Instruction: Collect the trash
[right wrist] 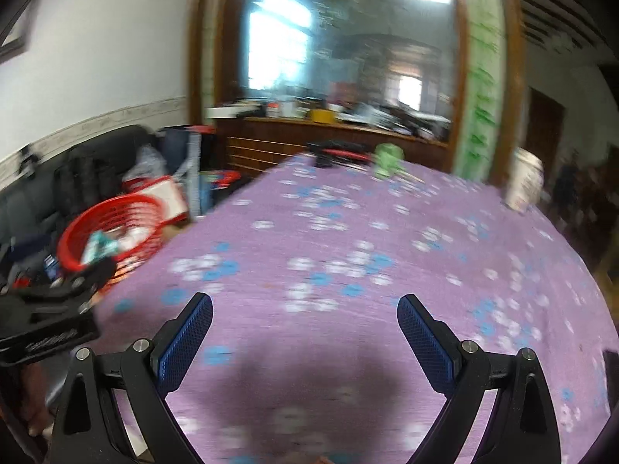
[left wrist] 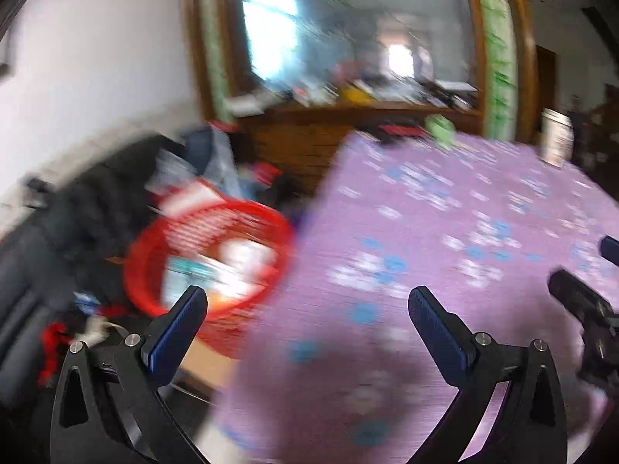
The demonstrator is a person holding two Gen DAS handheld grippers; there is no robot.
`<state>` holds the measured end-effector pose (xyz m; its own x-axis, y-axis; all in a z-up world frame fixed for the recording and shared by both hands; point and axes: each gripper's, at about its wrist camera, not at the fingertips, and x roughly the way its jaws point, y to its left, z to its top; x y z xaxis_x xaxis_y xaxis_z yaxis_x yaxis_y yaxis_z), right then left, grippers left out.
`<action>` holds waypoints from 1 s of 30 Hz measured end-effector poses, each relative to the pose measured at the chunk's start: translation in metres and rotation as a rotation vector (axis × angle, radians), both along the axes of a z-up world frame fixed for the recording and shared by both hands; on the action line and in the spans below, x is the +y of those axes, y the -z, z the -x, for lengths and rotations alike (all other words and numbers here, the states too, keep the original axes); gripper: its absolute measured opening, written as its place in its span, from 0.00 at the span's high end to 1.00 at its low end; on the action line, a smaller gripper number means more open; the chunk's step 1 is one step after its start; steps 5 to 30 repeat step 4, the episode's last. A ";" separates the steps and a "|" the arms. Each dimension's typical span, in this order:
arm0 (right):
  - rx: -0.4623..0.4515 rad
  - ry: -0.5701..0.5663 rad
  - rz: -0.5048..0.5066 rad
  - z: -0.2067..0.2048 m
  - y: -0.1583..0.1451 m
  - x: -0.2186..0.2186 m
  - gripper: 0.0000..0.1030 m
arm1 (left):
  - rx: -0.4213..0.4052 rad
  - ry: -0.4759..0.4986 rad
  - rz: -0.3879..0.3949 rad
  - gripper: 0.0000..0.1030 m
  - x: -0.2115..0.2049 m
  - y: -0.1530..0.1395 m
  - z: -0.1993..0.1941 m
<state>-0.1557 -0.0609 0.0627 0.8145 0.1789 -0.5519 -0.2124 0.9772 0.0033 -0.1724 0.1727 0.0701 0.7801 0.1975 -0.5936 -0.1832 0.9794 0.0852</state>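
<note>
Purple-clothed counter lies under both wide-open, empty tongs, left and right; motion blur risks misjudged reaches toward the red basket.

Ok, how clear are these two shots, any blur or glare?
Left wrist view: heavy motion smear over the basket and tablecloth, while the left gripper stays sharp; the mirror holds bright window glare. Right wrist view: milder blur, basket easier to read, right gripper crisp, a soft shadow on the cloth beneath it.

Left gripper and right gripper, both spread wide, empty.
</note>
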 end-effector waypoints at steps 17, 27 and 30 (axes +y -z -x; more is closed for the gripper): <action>0.130 0.204 -0.052 -0.042 0.017 -0.064 0.00 | 0.130 0.152 0.070 0.00 -0.040 0.016 -0.049; 0.130 0.204 -0.052 -0.042 0.017 -0.064 0.00 | 0.130 0.152 0.070 0.00 -0.040 0.016 -0.049; 0.130 0.204 -0.052 -0.042 0.017 -0.064 0.00 | 0.130 0.152 0.070 0.00 -0.040 0.016 -0.049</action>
